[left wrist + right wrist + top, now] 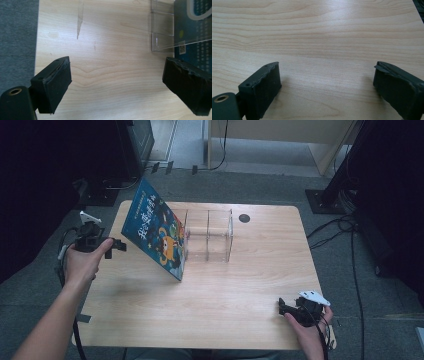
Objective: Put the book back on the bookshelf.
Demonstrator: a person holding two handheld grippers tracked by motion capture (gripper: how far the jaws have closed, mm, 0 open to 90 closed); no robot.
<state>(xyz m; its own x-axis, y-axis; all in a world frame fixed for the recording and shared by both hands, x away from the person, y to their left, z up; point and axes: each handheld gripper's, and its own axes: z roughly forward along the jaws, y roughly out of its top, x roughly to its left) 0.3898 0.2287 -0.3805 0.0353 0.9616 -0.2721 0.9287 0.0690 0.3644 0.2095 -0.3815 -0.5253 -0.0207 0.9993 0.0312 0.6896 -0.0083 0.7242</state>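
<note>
L gripper (120,245) & R gripper (284,307) fingers spread, empty; book (155,230) leans on clear rack (212,236).

Black left gripper (119,245), chipped black jaws, brass-ringed screw hole, bare forearms

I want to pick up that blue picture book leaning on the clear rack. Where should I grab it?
Probably the picture book's raised top-left edge, coming from the left with the open left gripper. The book tilts against the clear rack, so that edge stands free above the table.
</note>
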